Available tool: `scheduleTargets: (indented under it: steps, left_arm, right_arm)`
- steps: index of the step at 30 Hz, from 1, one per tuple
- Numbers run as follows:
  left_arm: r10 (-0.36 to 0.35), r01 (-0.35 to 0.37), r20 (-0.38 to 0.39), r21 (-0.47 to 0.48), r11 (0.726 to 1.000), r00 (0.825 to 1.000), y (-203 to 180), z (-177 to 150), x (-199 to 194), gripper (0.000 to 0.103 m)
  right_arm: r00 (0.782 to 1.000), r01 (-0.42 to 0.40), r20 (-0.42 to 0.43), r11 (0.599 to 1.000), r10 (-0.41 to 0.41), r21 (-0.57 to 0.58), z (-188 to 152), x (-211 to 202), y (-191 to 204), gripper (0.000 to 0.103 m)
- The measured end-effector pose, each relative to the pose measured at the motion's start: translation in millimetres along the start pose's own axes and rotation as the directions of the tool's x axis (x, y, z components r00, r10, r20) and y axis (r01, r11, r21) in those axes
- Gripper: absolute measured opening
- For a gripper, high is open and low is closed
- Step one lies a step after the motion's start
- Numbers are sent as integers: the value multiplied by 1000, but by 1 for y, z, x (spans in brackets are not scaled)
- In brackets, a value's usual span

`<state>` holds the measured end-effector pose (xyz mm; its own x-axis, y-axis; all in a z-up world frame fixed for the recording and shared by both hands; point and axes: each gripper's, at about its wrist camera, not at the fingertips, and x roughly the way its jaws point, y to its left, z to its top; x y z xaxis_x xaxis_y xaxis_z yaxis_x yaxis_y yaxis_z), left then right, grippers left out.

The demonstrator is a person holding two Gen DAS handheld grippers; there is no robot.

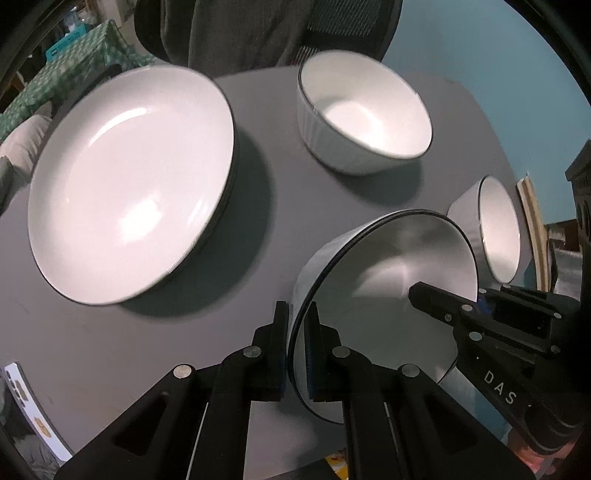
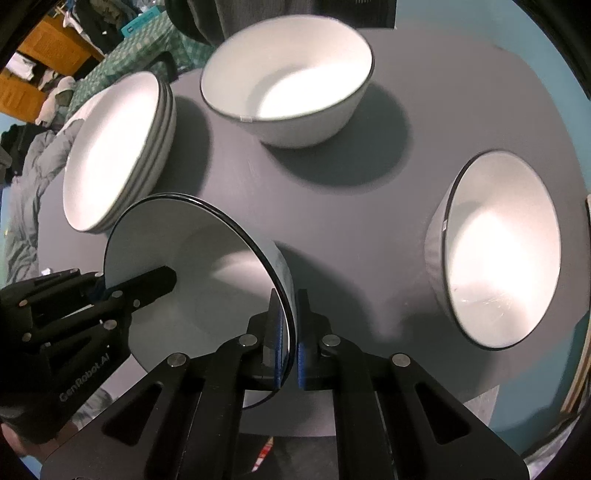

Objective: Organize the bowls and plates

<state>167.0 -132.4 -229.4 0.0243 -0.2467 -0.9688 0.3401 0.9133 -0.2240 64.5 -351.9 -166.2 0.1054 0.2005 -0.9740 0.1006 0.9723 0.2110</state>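
Both grippers hold one white, dark-rimmed bowl [image 1: 388, 280] above the round grey table [image 1: 258, 110]. My left gripper [image 1: 297, 354] is shut on its left rim. My right gripper [image 2: 290, 347] is shut on the opposite rim; the bowl [image 2: 207, 280] shows there too. The right gripper [image 1: 458, 306] appears at the right of the left wrist view, the left gripper [image 2: 122, 291] at the left of the right wrist view. A stack of wide white plates [image 1: 129, 184] [image 2: 114, 155] sits at the left. A bowl [image 1: 362, 114] [image 2: 291, 85] stands at the back, another bowl [image 1: 495, 229] [image 2: 498, 251] at the right.
A dark chair back [image 1: 258, 29] stands behind the table. A green patterned cloth [image 1: 55, 77] and clutter lie at the far left. A card [image 1: 33, 410] lies near the table's front left edge. A blue wall [image 1: 480, 55] is behind.
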Motion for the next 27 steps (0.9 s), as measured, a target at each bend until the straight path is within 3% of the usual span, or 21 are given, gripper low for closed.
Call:
scheduleTargets:
  steps: [8, 12, 17, 20, 21, 27]
  left_arm:
    - [-13, 14, 55, -7, 1000, 998, -8, 37, -29, 7]
    - [-13, 12, 87, 7, 1000, 996, 0, 34, -38, 7]
    - [-12, 11, 115, 14, 1000, 993, -4, 50, -41, 7]
    - [-10, 10, 126, 5, 1000, 992, -2, 81, -45, 7]
    - [-11, 11, 128, 0, 1000, 992, 4, 72, -50, 7]
    - [7, -5, 137, -22, 1000, 991, 6, 95, -43, 7]
  right_arm:
    - [999, 14, 40, 1000, -14, 1, 14, -30, -9, 6]
    - [997, 17, 75, 1000, -16, -9, 17, -35, -9, 6]
    - [995, 27, 101, 1000, -25, -14, 31, -42, -10, 6]
    - [994, 31, 108, 999, -29, -20, 36, -44, -4, 6]
    - [994, 31, 110, 999, -28, -20, 39, -44, -5, 6]
    - [993, 36, 109, 999, -33, -30, 65, -41, -2, 6]
